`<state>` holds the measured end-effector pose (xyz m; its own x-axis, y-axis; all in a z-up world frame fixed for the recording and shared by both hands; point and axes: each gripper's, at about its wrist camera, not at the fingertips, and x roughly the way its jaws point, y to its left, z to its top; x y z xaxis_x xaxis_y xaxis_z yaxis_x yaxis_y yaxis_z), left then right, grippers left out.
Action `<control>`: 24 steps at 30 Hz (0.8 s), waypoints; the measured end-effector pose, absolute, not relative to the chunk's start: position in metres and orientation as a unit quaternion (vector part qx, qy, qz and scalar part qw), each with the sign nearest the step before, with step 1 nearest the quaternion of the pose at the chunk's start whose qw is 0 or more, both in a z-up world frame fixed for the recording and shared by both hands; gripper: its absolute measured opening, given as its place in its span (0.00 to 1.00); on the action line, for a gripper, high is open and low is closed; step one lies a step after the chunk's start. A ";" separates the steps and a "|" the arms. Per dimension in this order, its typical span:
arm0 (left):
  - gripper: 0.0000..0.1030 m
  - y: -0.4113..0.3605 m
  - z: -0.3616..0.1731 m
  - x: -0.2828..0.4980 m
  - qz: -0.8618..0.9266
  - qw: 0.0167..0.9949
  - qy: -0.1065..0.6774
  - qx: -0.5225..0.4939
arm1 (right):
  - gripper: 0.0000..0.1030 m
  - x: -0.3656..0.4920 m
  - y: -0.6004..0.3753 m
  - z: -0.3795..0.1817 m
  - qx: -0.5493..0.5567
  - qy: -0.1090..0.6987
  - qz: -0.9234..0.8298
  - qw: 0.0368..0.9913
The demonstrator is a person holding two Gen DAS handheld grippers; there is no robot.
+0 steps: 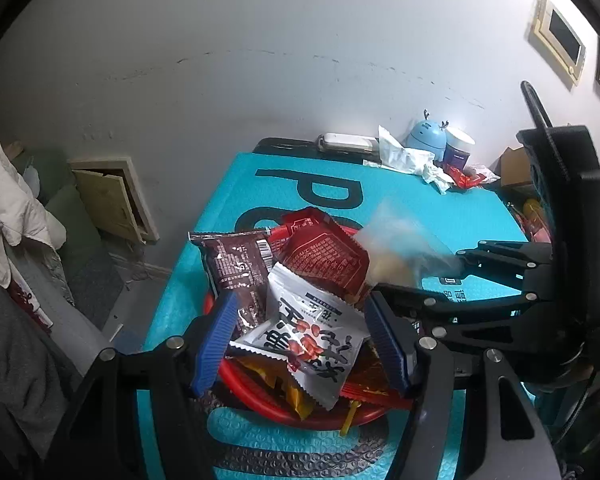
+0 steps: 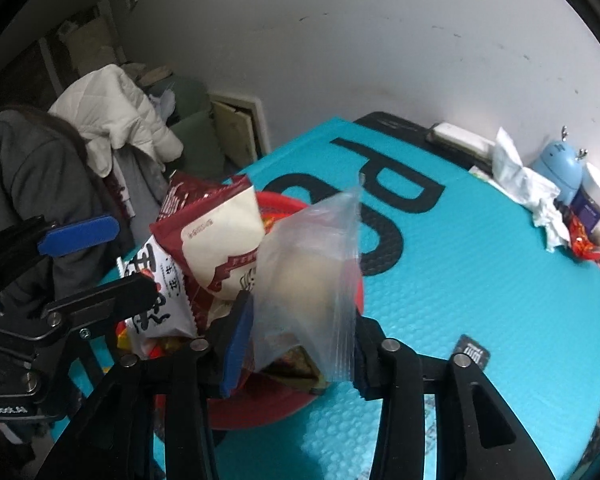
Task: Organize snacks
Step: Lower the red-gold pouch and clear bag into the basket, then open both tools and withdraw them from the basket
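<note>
Left wrist view is showing the red basket (image 1: 364,420) sitting on the teal bubble-wrap cover (image 1: 236,184) of the bench, heaped with snack packets: a white peanut packet (image 1: 304,332) is lying on top, a dark brown packet (image 1: 236,268) is leaning at the basket's left, and a red packet (image 1: 324,256) is resting behind the white one. The left claw (image 1: 300,336) is hovering over the basket with its blue pads apart, gripping nothing. Reaching in from the right of the basket, the right claw (image 1: 416,276) is carrying a clear plastic zip bag (image 1: 396,248), blurred here, above the basket's far right rim. Right wrist view is showing that zip bag (image 2: 308,276) standing between the right claw's (image 2: 296,344) blue pad and its other finger; whether the pads are pressing on it I cannot tell. Beyond the basket, at the bench's far edge, crumpled tissue (image 2: 528,188) and a blue round gadget (image 2: 560,172) are sitting against the wall.
</note>
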<state>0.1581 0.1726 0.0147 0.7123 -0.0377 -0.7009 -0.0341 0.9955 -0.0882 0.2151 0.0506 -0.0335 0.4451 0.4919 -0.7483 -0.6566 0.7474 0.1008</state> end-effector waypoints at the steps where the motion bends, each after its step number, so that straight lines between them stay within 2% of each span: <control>1: 0.63 0.173 0.014 0.158 -0.003 0.924 0.379 -0.049 | 0.53 0.214 0.049 -0.033 -0.098 0.401 0.345 0.843; 2: 0.63 0.173 0.014 0.159 -0.005 0.924 0.380 -0.050 | 0.60 0.213 0.048 -0.032 -0.097 0.399 0.348 0.843; 3: 0.63 0.174 0.013 0.159 -0.007 0.924 0.380 -0.050 | 0.62 0.212 0.047 -0.030 -0.097 0.396 0.349 0.844; 8: 0.63 0.172 0.014 0.159 -0.012 0.924 0.378 -0.049 | 0.66 0.208 0.044 -0.027 -0.103 0.388 0.345 0.849; 24: 0.63 0.164 0.034 0.143 0.000 0.932 0.361 -0.035 | 0.67 0.195 0.043 -0.015 -0.104 0.376 0.361 0.847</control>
